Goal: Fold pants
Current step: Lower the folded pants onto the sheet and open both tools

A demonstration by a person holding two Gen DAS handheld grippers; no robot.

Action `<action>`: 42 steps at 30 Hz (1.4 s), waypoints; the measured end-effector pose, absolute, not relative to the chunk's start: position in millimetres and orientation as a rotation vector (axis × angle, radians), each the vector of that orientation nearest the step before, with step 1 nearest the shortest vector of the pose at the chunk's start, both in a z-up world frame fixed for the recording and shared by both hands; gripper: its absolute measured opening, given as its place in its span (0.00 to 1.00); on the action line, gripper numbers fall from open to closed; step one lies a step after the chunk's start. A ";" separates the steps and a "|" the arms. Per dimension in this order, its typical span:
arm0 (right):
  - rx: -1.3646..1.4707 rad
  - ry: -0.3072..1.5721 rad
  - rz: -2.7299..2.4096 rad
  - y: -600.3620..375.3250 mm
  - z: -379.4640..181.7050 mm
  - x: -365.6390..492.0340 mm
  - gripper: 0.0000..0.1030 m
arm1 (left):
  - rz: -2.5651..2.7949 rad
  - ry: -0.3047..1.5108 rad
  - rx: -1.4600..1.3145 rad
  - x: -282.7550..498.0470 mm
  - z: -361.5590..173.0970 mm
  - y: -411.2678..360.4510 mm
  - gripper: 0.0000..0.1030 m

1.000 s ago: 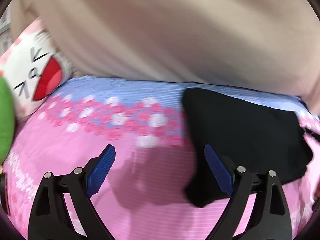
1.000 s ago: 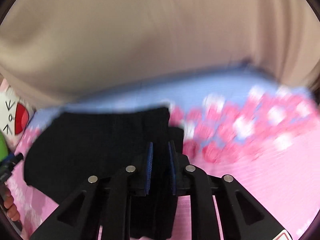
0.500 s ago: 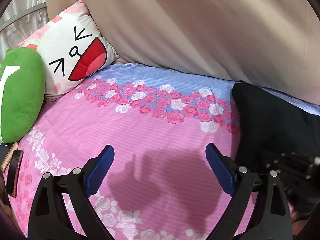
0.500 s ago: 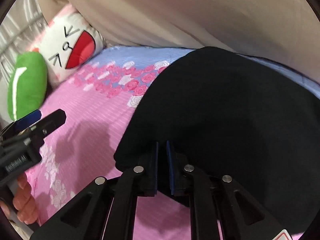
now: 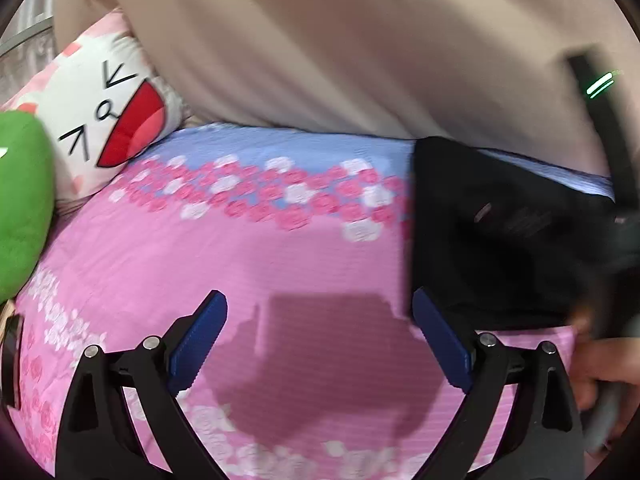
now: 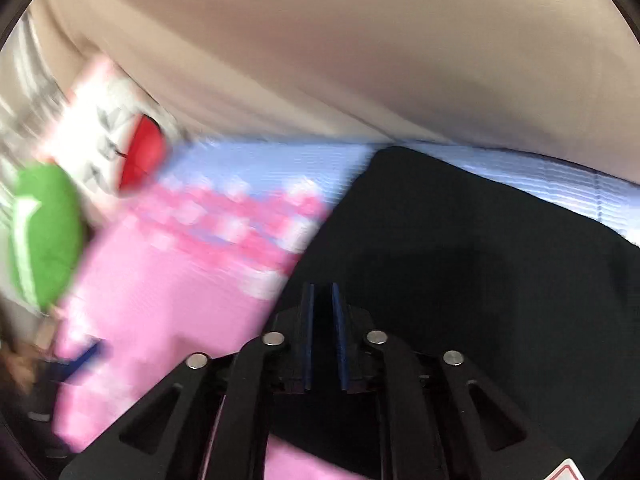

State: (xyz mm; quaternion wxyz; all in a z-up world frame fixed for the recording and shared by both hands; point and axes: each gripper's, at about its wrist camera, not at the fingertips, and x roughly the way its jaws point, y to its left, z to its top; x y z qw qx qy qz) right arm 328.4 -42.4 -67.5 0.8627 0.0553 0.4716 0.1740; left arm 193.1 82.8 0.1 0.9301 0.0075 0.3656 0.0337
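The black pants (image 5: 500, 232) lie folded on the right part of a pink flowered bed cover (image 5: 240, 264). My left gripper (image 5: 318, 300) hangs open over bare pink cover, its right finger (image 5: 440, 340) just beside the pants' left edge. A hand (image 5: 600, 368) and the blurred right tool show at the right rim of that view. In the right wrist view the pants (image 6: 460, 260) fill the right half. My right gripper (image 6: 322, 292) is shut near their near left edge, with black cloth showing between the blue pads.
A white cushion with a drawn face (image 5: 108, 120) and a green cushion (image 5: 20, 208) lean at the bed's far left. Beige fabric (image 5: 320, 40) rises behind the bed. A dark flat object (image 5: 10, 360) lies at the left edge.
The right gripper swung across to the pants and narrowed its jaws on their edge. The left gripper stayed open and drifted nearer the pants' left edge.
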 end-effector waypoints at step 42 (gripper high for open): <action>0.270 0.730 0.034 -220.4 -39.4 212.8 0.25 | -0.006 0.792 0.108 220.7 -11.1 -0.3 0.93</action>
